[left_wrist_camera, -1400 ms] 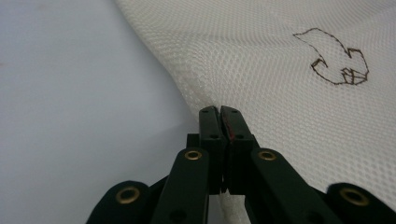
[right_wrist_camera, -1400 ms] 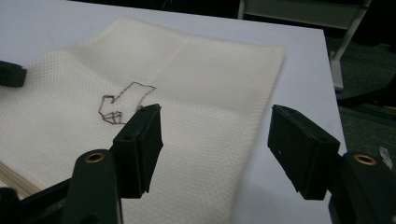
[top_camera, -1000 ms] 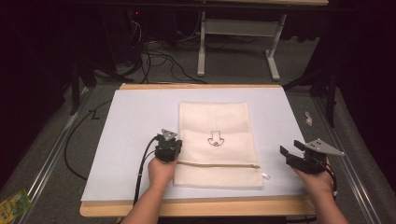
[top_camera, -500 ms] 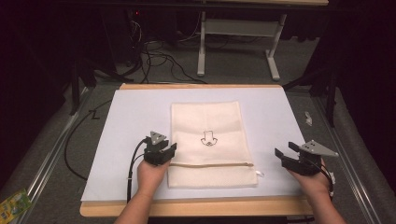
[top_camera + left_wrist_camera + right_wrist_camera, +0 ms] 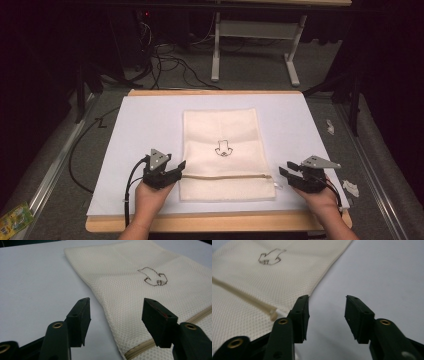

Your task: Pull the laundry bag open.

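One mesh bag [image 5: 227,152], two claws: left claw [image 5: 176,167], right claw [image 5: 286,173].

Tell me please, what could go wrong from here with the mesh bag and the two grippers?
1. The left gripper stands open over the left edge of the mesh bag, nothing pinched; if it closes here it may catch only one layer or push the bag sideways.
2. The right gripper is open beside the zipper pull, not around it; it could close on bare table and miss.
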A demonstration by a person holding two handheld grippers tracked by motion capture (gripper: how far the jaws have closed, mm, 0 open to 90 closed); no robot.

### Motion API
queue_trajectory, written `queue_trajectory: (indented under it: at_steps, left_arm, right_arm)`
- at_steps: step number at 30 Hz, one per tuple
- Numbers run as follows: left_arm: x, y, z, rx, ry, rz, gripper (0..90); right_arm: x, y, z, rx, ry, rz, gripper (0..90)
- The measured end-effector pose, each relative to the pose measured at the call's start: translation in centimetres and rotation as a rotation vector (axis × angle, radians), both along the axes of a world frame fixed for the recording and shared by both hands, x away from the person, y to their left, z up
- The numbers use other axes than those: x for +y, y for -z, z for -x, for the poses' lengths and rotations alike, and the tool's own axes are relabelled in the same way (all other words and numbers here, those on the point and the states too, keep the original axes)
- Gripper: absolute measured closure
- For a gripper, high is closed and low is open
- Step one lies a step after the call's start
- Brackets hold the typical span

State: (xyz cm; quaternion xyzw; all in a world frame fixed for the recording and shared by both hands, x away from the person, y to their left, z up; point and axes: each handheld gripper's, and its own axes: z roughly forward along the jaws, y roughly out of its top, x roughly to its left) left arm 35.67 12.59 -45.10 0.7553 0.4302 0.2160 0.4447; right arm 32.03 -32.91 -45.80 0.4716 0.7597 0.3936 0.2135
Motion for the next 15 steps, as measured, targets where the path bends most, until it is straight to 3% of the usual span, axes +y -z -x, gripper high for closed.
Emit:
queue_trajectory:
  at_steps: [2,8,12,15]
  left_arm:
    - [-0.3,0.3,0.1,-0.002,0.007,-0.037,37.2]
    - [-0.7,0.2,0.2,-0.009,0.027,-0.010,36.1]
    - [-1.2,0.2,0.4,-0.019,0.043,-0.027,36.2]
    - [-1.3,0.1,0.5,-0.026,0.047,-0.018,36.6]
  right_arm:
    - [0.6,0.2,0.0,0.018,-0.017,0.008,60.3]
    - [1.8,0.3,0.1,0.022,-0.048,0.026,61.9]
    - [2.5,0.4,0.1,0.019,-0.066,0.042,61.1]
    - [3.0,0.6,0.0,0.021,-0.086,0.047,60.6]
